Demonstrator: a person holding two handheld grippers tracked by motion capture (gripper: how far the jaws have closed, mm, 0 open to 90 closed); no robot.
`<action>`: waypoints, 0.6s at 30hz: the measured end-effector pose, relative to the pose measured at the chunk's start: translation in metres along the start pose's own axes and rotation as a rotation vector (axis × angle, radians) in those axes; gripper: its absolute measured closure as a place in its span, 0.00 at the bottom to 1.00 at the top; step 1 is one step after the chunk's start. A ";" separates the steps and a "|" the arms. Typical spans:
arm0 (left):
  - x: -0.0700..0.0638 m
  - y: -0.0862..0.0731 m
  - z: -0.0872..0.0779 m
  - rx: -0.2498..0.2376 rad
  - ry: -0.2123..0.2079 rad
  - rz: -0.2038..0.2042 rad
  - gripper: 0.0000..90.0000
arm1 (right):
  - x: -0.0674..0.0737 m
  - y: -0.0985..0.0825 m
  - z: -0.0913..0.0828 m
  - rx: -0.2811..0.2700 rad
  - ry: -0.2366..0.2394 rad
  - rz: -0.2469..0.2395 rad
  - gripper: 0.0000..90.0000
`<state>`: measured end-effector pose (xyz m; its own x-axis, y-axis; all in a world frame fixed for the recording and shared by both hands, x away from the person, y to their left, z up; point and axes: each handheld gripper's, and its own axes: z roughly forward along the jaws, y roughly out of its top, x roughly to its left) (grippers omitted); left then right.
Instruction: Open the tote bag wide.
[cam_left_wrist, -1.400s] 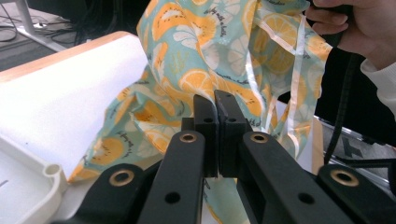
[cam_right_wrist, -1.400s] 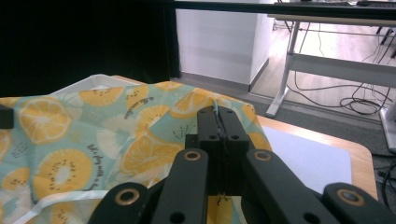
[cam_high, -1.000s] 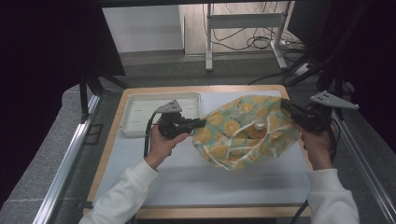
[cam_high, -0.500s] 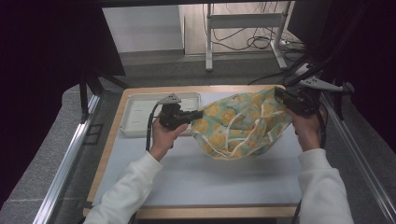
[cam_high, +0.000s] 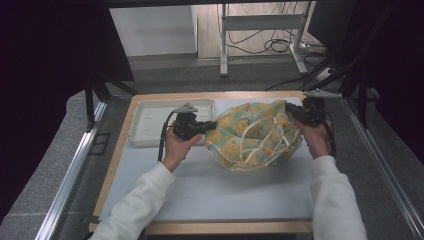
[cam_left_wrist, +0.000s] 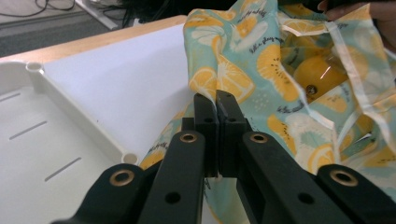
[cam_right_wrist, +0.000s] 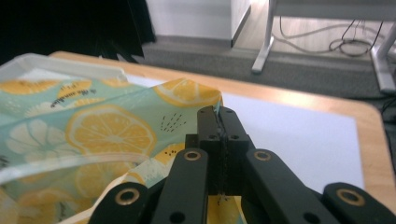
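Observation:
A teal cloth printed with orange and lemon slices (cam_high: 252, 135) hangs stretched between both grippers over the white mat, and its lower bulge rests on the mat. My left gripper (cam_high: 206, 127) is shut on the cloth's left edge; in the left gripper view its jaws (cam_left_wrist: 215, 95) pinch the cloth (cam_left_wrist: 261, 60). At the far right, my right gripper (cam_high: 292, 111) is shut on the cloth's other top corner. There its jaws (cam_right_wrist: 217, 112) clamp a thin edge of the cloth (cam_right_wrist: 107, 130). White ties cross the folds, and a yellow rounded shape (cam_left_wrist: 317, 74) shows among them.
A shallow white tray (cam_high: 150, 122) stands at the far left of the table, just behind my left gripper, seen close as the tray (cam_left_wrist: 37, 140). The white mat (cam_high: 225, 195) covers the wooden table. A metal stand and cables sit on the floor beyond.
The right gripper has carried its corner of the cloth toward the table's far edge. The cloth has opened out wider between the grippers and sunk onto the mat. The left gripper shifted slightly.

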<state>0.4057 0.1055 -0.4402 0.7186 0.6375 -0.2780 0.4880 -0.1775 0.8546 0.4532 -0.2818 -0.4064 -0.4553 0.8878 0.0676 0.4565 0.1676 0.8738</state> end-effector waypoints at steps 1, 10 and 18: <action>0.000 -0.001 0.001 0.009 0.007 0.001 0.99 | 0.000 -0.003 0.003 0.011 0.001 0.002 0.99; 0.009 -0.014 0.012 0.078 0.042 -0.021 0.99 | 0.000 -0.019 0.021 0.081 0.012 0.000 0.99; 0.005 -0.021 0.017 0.130 0.049 0.008 0.99 | -0.002 -0.034 0.028 0.134 0.019 0.008 0.99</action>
<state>0.4075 0.0997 -0.4672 0.6990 0.6711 -0.2468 0.5448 -0.2763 0.7917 0.4599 -0.2775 -0.4502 -0.4650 0.8812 0.0850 0.5581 0.2173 0.8008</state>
